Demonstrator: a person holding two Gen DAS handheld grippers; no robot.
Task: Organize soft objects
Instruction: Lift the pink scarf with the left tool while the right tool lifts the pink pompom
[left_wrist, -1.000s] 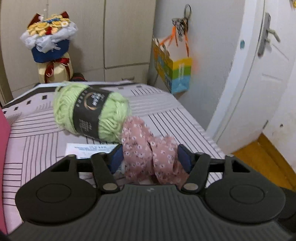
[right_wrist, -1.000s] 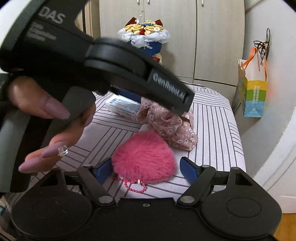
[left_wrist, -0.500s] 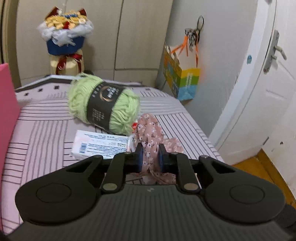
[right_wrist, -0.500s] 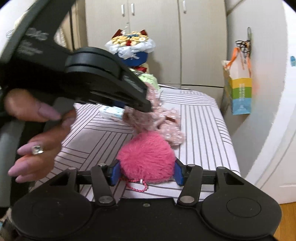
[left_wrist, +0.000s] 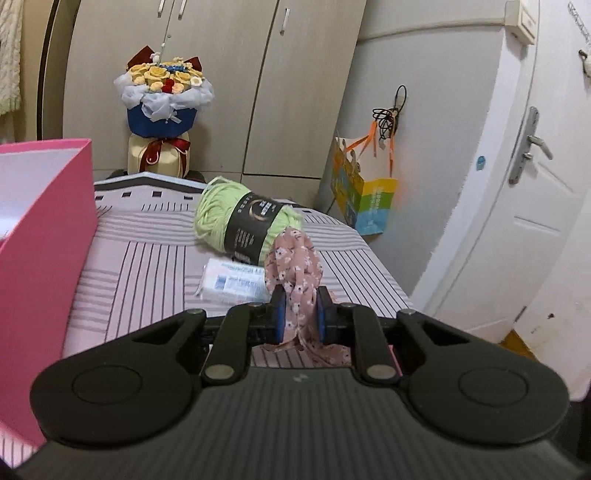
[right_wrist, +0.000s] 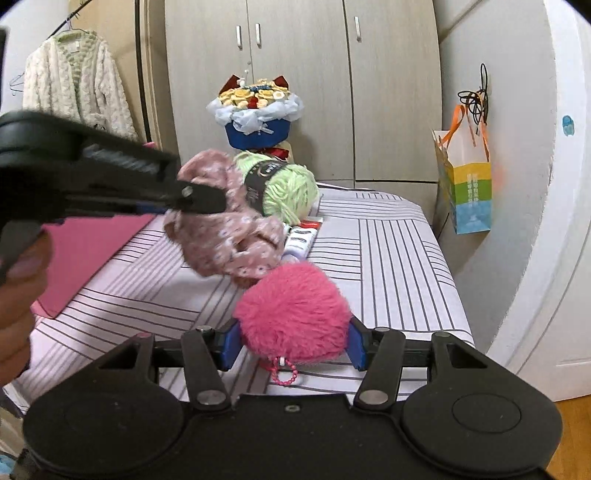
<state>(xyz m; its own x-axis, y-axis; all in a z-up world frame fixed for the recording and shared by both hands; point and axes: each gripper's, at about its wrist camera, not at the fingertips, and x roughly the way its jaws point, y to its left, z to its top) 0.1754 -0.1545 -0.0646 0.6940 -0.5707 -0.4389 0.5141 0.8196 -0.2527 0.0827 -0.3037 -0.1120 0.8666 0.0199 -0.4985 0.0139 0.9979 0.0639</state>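
So you're mid-pickup with both hands, one soft thing in each.

Left wrist view: your left gripper is clamping the floral scrunchie, lifting it off the striped bed; next it's probably heading for the pink box. Right wrist view: your right gripper is squeezing the pink pompom at half width, needing a lift.
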